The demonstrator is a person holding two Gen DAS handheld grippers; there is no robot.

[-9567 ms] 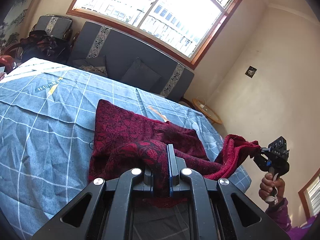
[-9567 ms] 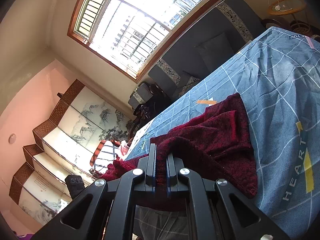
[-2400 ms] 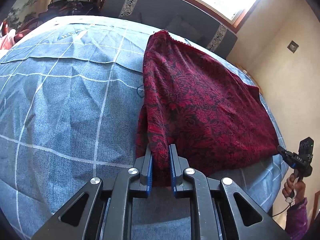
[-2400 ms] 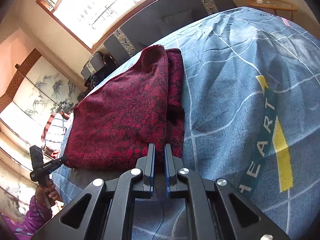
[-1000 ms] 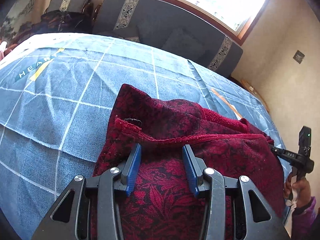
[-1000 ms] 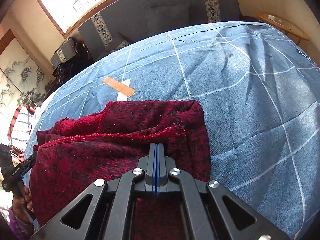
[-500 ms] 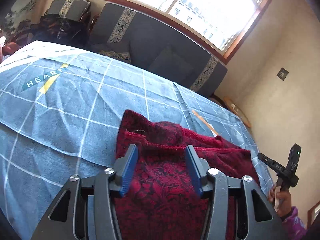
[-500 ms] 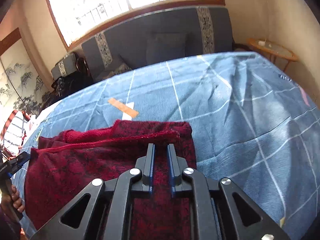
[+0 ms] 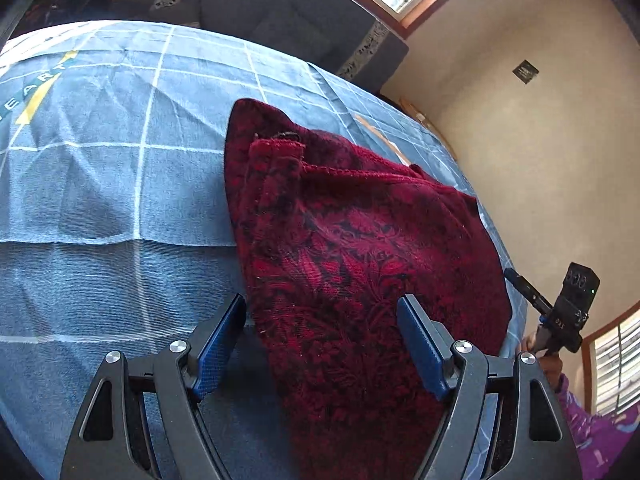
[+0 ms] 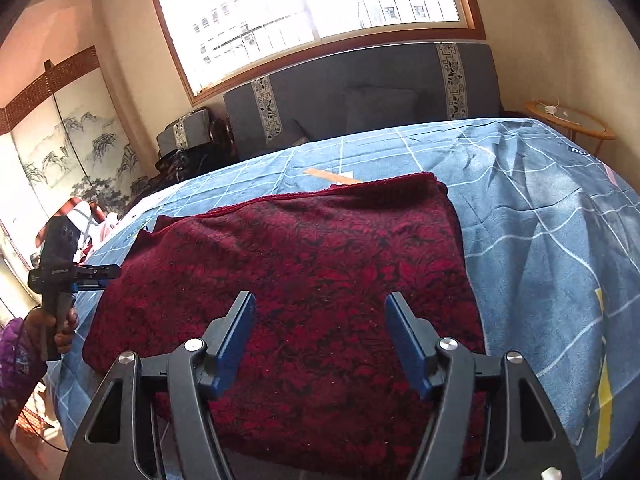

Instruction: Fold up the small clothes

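I see a deep red garment (image 10: 304,276) with a black floral pattern. Under it, the bedsheet (image 10: 540,216) is denim blue, gridded in thin white lines, with a yellow stripe. The sofa (image 10: 360,92) looks dark grey, with pale patterned bands. My grippers' pads (image 9: 218,338) are blue.

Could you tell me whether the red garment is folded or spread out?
Folded: the red garment lies doubled on the blue bedsheet, its layered edges stacked at the far side.

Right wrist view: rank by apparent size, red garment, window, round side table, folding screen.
1. Red garment
2. Window
3. Folding screen, partly cut off by the frame edge
4. Round side table
The garment's nearness inflates it.
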